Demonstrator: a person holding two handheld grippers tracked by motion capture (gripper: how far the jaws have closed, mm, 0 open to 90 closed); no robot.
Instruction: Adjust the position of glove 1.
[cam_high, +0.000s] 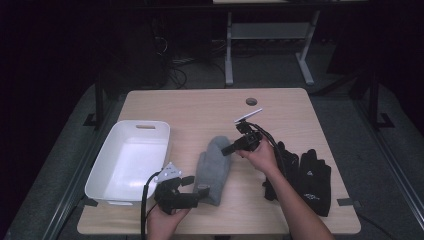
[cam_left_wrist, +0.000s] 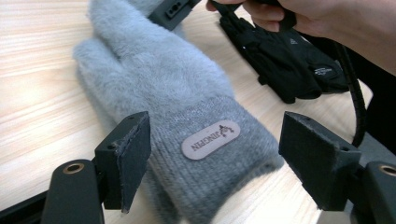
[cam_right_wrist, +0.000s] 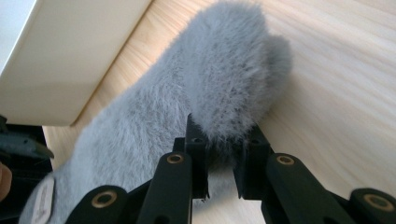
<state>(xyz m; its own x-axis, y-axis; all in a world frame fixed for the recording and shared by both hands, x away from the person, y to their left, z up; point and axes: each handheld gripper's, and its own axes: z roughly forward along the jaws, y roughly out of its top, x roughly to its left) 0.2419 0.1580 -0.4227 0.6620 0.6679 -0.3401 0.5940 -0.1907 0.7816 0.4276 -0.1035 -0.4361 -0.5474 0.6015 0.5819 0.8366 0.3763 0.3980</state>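
Observation:
A fuzzy grey mitten (cam_high: 212, 170) lies flat in the middle of the wooden table, cuff toward the front edge. My left gripper (cam_high: 196, 186) is open at the cuff. In the left gripper view (cam_left_wrist: 219, 163) its two pads straddle the ribbed cuff of the mitten (cam_left_wrist: 159, 79) and its pink label (cam_left_wrist: 210, 139), not pressing on it. My right gripper (cam_high: 229, 148) is at the mitten's far right edge. In the right gripper view (cam_right_wrist: 223, 172) its jaws are closed on a tuft of the mitten (cam_right_wrist: 205, 88) at the fingertip end.
A white plastic tub (cam_high: 100, 165) stands at the table's left, close beside the mitten; its wall (cam_right_wrist: 60, 60) is near the right gripper. A pair of black gloves (cam_high: 305, 177) lies to the right, by the person's right forearm. A round hole (cam_high: 251, 101) marks the far tabletop.

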